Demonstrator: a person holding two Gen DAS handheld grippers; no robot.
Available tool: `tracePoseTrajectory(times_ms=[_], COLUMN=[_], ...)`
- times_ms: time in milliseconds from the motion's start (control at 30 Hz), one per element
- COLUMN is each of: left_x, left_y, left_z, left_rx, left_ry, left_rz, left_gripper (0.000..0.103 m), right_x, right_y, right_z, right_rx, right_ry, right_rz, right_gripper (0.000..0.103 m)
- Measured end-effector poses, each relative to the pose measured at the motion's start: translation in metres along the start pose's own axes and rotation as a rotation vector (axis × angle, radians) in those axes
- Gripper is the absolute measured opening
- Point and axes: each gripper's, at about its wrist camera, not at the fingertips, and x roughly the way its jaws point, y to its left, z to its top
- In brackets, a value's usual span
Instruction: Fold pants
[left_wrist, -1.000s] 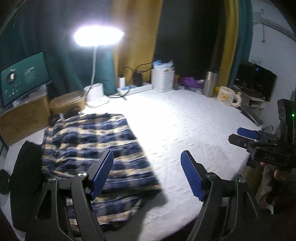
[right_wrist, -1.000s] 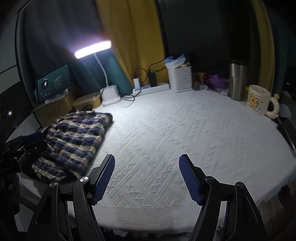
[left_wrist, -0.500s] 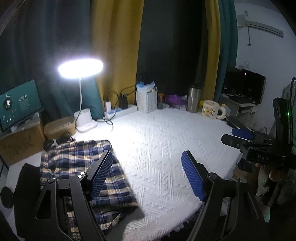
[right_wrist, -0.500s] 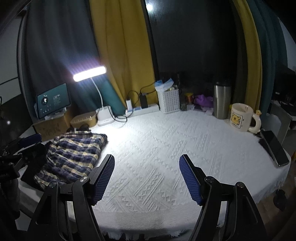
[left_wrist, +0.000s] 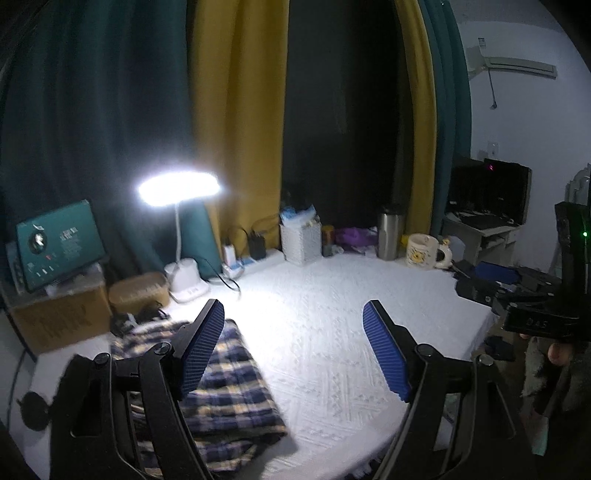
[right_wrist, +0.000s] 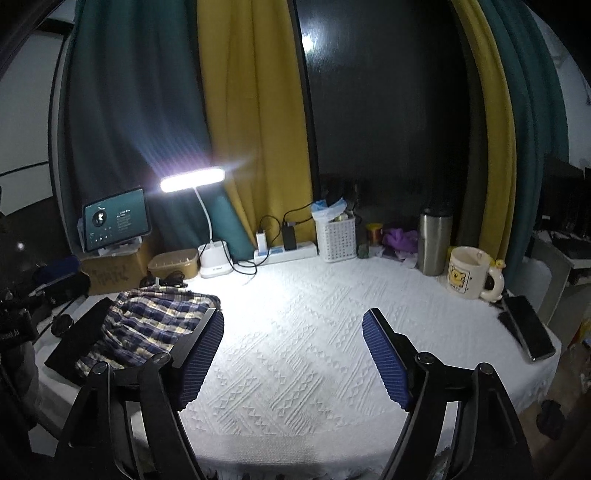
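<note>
Folded plaid pants (right_wrist: 147, 325) are lying at the bench's (right_wrist: 295, 332) left edge — right gripper's (right_wrist: 293, 354) jaws, just opening wider, and left gripper's (left_wrist: 293, 350) are gaping empty.

A lit desk lamp (right_wrist: 192, 180) glares before teal and yellow curtains (right_wrist: 255, 110). Between them a dark window (right_wrist: 384, 103). A white textured cloth (right_wrist: 314, 332) covers the table.

Both wrist cams are looking forward and slightly down from the near edge, left cam sitting nearer the plaid pants (left_wrist: 229, 373); both are sharing the white-clothed counter (right_wrist: 295, 350), desk lamp (left_wrist: 179, 188), curtains.
</note>
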Motion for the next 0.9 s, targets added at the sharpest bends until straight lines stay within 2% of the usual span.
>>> tracePoseTrajectory(times_ms=[33, 100, 333, 367, 433, 700, 900], left_x=[-0.003, -0.01, -0.029, -0.032, -0.037, -0.047, -0.057], left_y=[0.001, 0.003, 0.001, 0.001, 0.0, 0.001, 0.005], left_z=[0.002, 0.005, 0.013, 0.014, 0.014, 0.014, 0.013], left_rx=[-0.002, -0.011, 0.007, 0.011, 0.02, 0.027, -0.002], left_ry=[-0.012, -0.037, -0.113, -0.122, -0.144, -0.188, -0.221], left_rz=[0.01, 0.018, 0.038, 0.041, 0.043, 0.14, 0.136], left_gripper=[0.08, 0.091, 0.098, 0.102, 0.102, 0.102, 0.102], right_x=[-0.003, -0.009, -0.038, -0.043, -0.05, -0.071, -0.079], right_y=[0.0, 0.002, 0.007, 0.007, 0.009, 0.02, 0.028], right_z=[0.002, 0.005, 0.018, 0.02, 0.024, 0.036, 0.041], right_rx=[-0.005, -0.014, -0.039, -0.041, -0.042, -0.069, -0.084], right_ry=[-0.008, -0.023, -0.089, -0.102, -0.119, -0.164, -0.183], right_rz=[-0.005, -0.013, -0.047, -0.049, -0.055, -0.077, -0.082], right_gripper=[0.079, 0.08, 0.088, 0.088, 0.088, 0.09, 0.094])
